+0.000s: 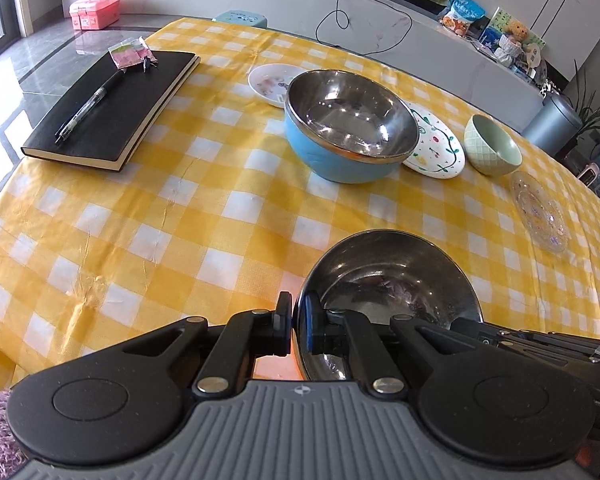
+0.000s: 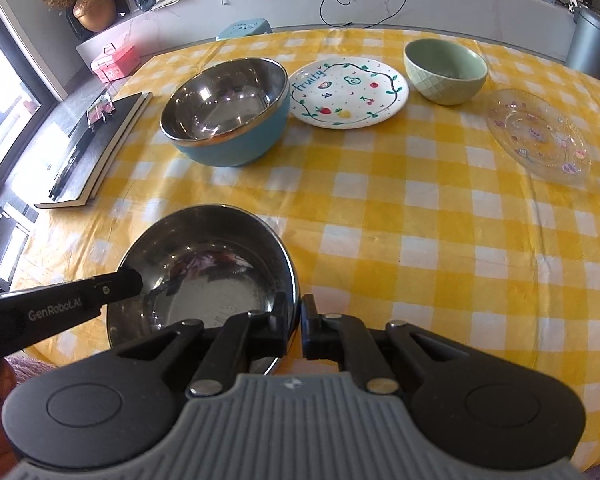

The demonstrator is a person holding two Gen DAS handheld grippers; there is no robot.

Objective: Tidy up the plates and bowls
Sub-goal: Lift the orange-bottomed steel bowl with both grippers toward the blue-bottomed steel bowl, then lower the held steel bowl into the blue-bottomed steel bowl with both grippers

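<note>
Round, mirror-bright steel bowl (image 2: 204, 276) — rim pinched on opposite sides in left gripper (image 1: 298, 322) and right gripper (image 2: 295, 326) jaws — over creased gingham cloth (image 2: 380, 208).

The white plate (image 2: 349, 93), well ahead of the right gripper (image 2: 295, 330) on the checked cloth, carries the hand-lettered word "Fruity" in blue along its left rim. Just left of that gripper, the black finger (image 2: 64, 302) of the left gripper (image 1: 298, 326) bears "GenRobot.AI" in pale print. The snack bag (image 1: 462, 12), far ahead on the counter, has printing too blurred to read.
</note>
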